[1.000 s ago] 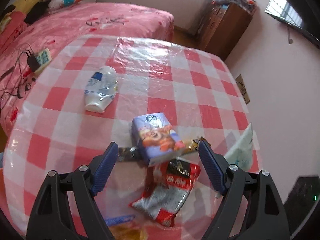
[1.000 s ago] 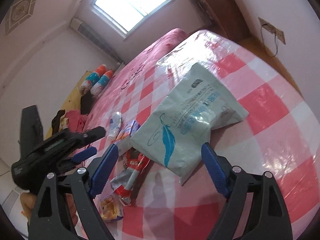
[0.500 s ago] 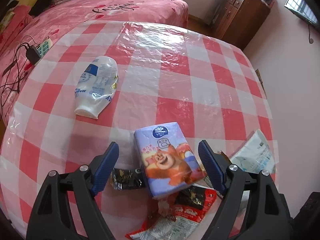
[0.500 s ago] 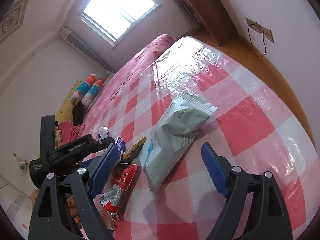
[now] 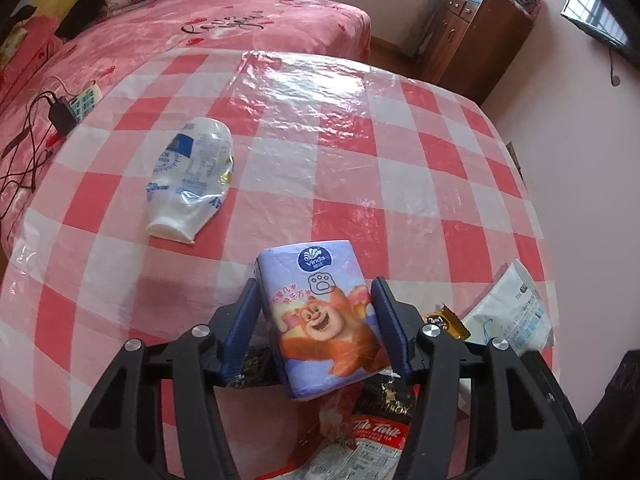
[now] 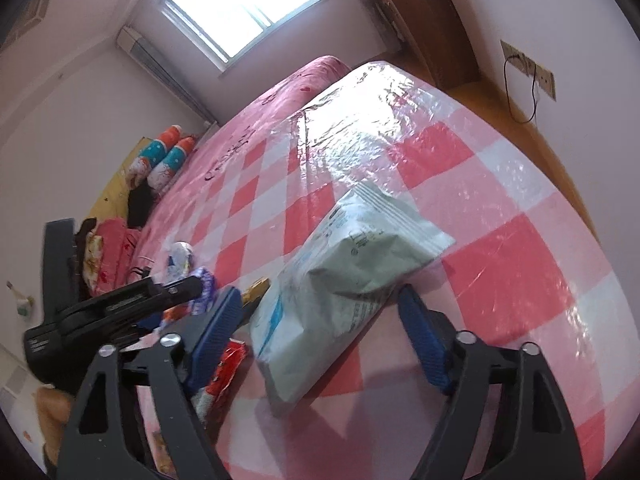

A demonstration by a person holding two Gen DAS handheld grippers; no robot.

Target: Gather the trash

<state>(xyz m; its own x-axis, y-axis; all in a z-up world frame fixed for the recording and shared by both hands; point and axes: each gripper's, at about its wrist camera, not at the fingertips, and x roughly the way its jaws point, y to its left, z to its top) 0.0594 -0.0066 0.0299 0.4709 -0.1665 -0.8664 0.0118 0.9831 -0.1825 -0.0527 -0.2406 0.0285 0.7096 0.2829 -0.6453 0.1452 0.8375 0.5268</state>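
Tissue pack between left claw pads.

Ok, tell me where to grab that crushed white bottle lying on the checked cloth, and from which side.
Take the crushed bottle across its flattened body, just above the narrow neck end, coming straight down from above. It lies flat on the checked tablecloth with open cloth on both long sides, so the tongs can straddle its width. The squashed plastic will probably give, so close gently.

pink bed, wooden cabinet, window, checked tablecloth
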